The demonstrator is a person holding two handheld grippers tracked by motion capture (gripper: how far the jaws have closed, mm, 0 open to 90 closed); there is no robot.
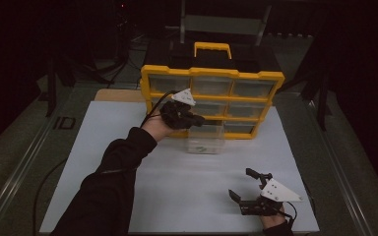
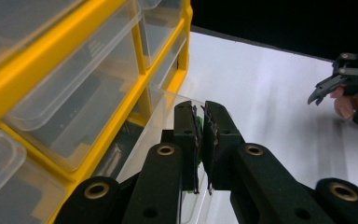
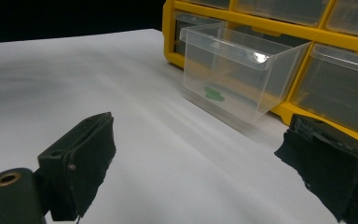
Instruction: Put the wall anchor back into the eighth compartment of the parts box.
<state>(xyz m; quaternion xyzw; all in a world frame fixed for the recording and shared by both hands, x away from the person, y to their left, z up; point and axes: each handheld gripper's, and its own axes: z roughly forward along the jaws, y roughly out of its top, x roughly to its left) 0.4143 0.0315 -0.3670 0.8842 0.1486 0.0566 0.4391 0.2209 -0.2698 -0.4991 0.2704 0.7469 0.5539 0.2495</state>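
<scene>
In the high view, left of centre, the left gripper [image 1: 197, 119] hangs over the clear drawer [image 1: 205, 140] pulled out of the yellow organizer [image 1: 211, 73] — its fingers [image 2: 186, 135] pressed together on something small and green [image 2: 198, 123]. More green bits [image 3: 213, 93] lie inside the drawer. Lower right on the white desk [image 1: 187, 187], the right gripper [image 1: 248, 189] rests, fingers wide — nothing between them.

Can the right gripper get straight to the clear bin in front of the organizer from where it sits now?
Probably yes. The right gripper rests open near the table's front edge, and bare white tabletop lies between it and the clear bin. The left gripper is at the bin's top, so they might crowd each other.
</scene>
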